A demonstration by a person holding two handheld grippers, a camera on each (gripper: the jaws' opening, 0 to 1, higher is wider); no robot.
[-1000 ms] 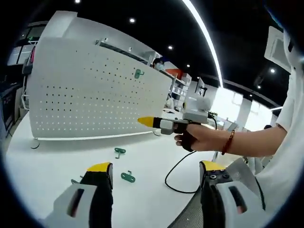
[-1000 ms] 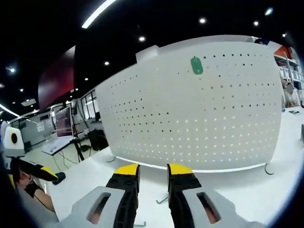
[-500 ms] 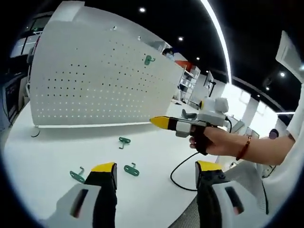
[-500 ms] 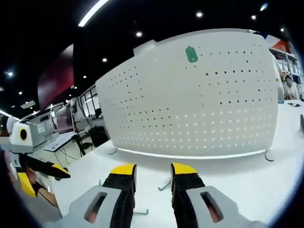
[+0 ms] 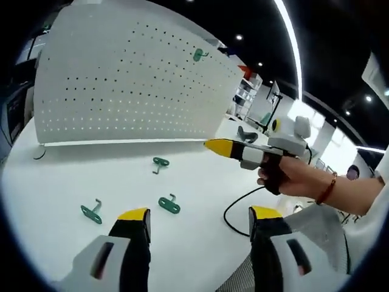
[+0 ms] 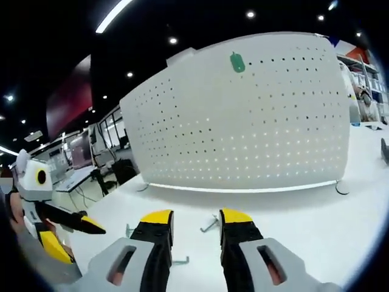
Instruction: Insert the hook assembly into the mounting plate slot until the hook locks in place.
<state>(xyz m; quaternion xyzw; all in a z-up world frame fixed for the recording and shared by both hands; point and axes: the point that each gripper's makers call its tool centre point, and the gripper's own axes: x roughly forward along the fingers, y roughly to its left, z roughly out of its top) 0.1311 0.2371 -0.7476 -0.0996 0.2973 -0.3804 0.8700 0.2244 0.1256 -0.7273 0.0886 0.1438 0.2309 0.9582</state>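
A white perforated mounting plate (image 5: 121, 79) stands upright on the white table, with one green hook (image 5: 199, 55) fixed near its top edge. Three loose green hooks lie flat on the table in front of it: one (image 5: 160, 162) nearer the plate, one (image 5: 169, 204) and one (image 5: 91, 212) close to my left gripper (image 5: 200, 214), which is open and holds nothing. A hand holds my right gripper (image 5: 216, 145) above the table at right. In the right gripper view, my right gripper (image 6: 197, 216) is part open and empty, facing the plate (image 6: 243, 121) and its mounted hook (image 6: 237, 62).
A black cable (image 5: 234, 210) loops on the table below the hand. A dark green part (image 5: 246, 134) lies past the plate's right end. Small hooks (image 6: 209, 224) lie on the table ahead of the right jaws. My left gripper (image 6: 67, 234) shows at the left edge, open.
Both views have tilted down toward the table and nearer the plate. The right gripper's jaws have spread slightly. The left gripper has come further into the right gripper view.
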